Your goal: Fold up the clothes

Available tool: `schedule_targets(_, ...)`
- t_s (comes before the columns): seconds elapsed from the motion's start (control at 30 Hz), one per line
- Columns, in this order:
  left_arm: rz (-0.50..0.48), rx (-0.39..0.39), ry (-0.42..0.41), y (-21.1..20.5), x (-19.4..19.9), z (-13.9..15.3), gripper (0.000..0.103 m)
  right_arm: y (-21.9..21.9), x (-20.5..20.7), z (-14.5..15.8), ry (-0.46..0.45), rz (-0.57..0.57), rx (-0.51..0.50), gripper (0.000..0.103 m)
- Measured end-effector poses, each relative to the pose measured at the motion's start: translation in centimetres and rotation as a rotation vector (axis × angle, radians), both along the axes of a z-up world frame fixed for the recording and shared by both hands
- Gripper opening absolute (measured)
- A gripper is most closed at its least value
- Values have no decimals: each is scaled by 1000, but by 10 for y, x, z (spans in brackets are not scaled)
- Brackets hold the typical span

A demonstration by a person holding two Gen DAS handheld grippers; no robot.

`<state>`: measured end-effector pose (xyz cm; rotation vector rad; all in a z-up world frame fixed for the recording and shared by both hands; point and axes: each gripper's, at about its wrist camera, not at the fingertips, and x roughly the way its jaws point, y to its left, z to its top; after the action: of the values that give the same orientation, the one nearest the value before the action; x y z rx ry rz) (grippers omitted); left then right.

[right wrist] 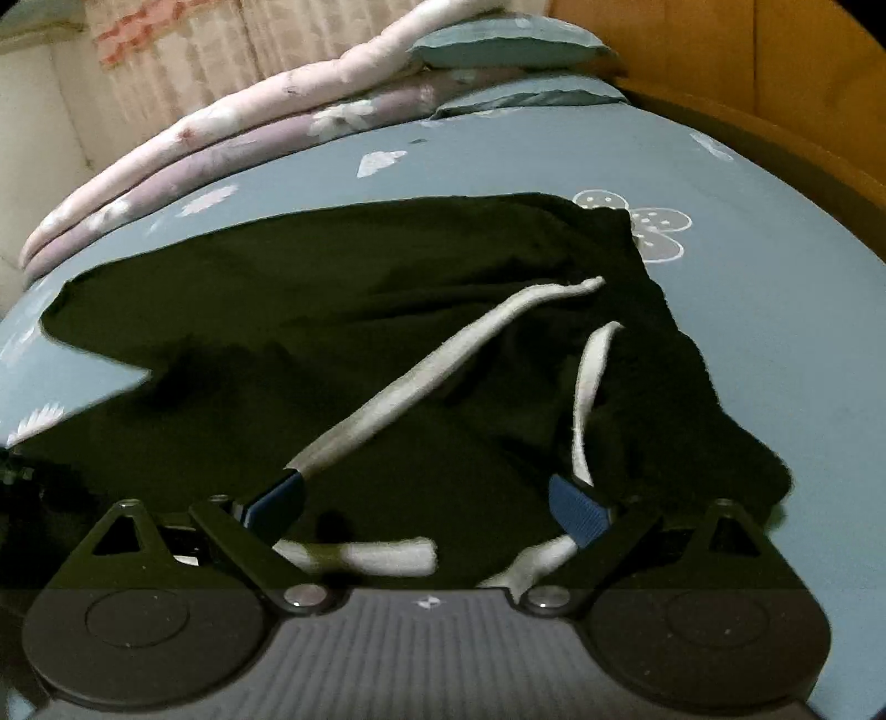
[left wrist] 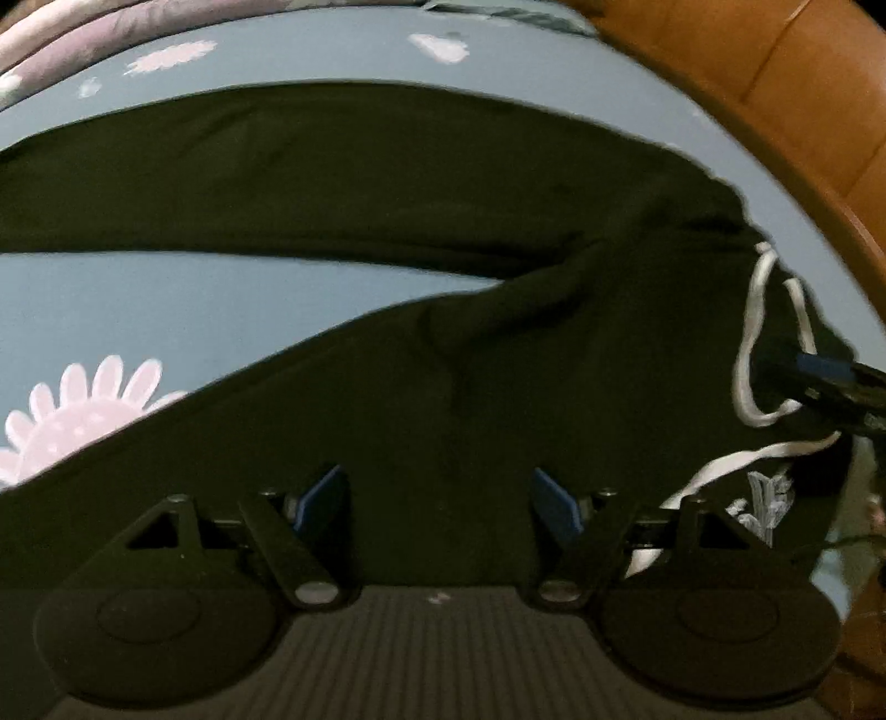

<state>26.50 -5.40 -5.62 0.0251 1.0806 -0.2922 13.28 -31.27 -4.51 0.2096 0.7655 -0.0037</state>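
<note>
Dark trousers (left wrist: 387,183) lie spread on a blue flowered bedsheet (left wrist: 166,310), both legs reaching left and the waist at the right. White drawstrings (right wrist: 421,371) trail loose over the waist (right wrist: 637,387). My left gripper (left wrist: 437,494) hovers open over the nearer leg, with dark cloth below it and nothing pinched. My right gripper (right wrist: 426,498) stands open over the waist, a drawstring running past each blue pad. In the left wrist view one right finger (left wrist: 819,366) shows at the waist beside the white cords (left wrist: 747,343).
Folded pink and lilac quilts (right wrist: 221,144) lie stacked at the far side of the bed, with a blue pillow (right wrist: 509,44) behind them. A wooden bed frame (left wrist: 786,99) curves round the right side. A pale curtain (right wrist: 166,50) hangs at the back left.
</note>
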Motion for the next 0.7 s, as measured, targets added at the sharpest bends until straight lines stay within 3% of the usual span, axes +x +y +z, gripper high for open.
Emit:
schedule_targets(0.13, 23, 39, 18, -8, 3, 3, 76, 2, -14, 6, 19, 43, -74, 97)
schedule_targets(0.3, 20, 51, 1, -21, 1, 15, 75, 3, -29, 25, -4, 81, -39, 99)
schedule_targets(0.4, -12, 59, -2, -29, 4, 17, 76, 8, -28, 16, 35, 83, -28, 100)
schedule_targets(0.57, -35, 77, 35, -31, 4, 6, 76, 20, -32, -1, 95, 104, -143, 101)
schedule_targets(0.7, -56, 111, 9, -31, -4, 1, 78, 29, -38, 0, 127, 135, -250, 103)
